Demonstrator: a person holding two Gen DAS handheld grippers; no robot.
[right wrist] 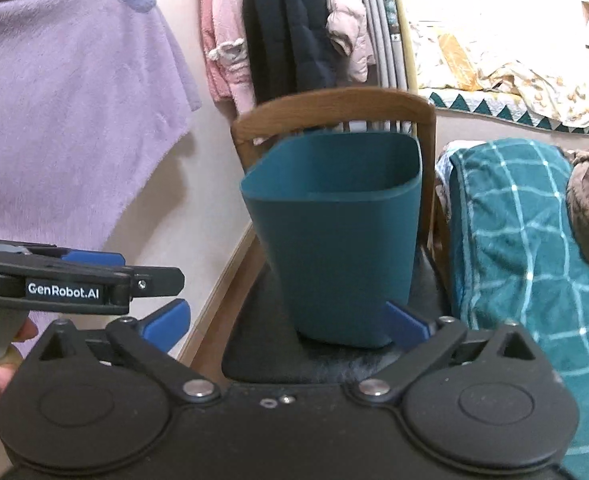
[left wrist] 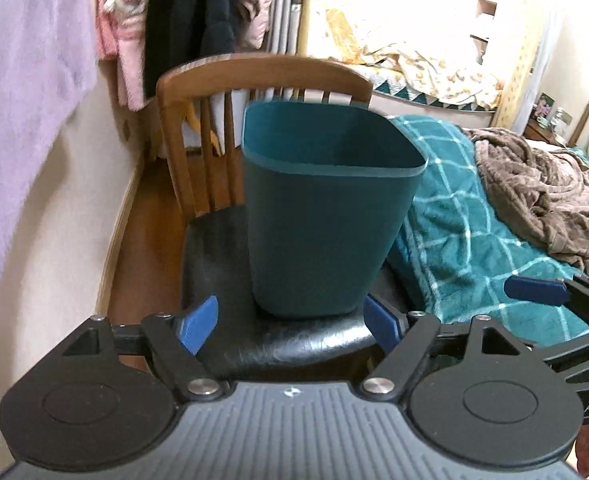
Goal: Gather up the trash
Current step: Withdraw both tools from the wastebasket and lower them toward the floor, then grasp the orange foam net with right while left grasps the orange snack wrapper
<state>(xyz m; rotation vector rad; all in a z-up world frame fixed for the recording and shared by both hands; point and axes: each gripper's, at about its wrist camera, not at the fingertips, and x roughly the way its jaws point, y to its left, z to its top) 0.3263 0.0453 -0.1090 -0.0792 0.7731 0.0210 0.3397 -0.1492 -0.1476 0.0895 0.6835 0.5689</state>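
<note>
Fingers (left wrist: 198, 322) of both grippers spread apart, empty, teal bin (left wrist: 326, 208) just ahead between them.

A wooden chair (left wrist: 198, 92) carries a teal bin (left wrist: 322, 216) upright on its black seat.

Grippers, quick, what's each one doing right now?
Left gripper: open, holding nothing, facing the bin.
Right gripper: open, holding nothing.

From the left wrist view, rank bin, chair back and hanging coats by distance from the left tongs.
1. Bin: on the chair seat, just ahead of the left tongs.
2. Chair back: behind the bin.
3. Coats: on the wall, beyond.
</note>
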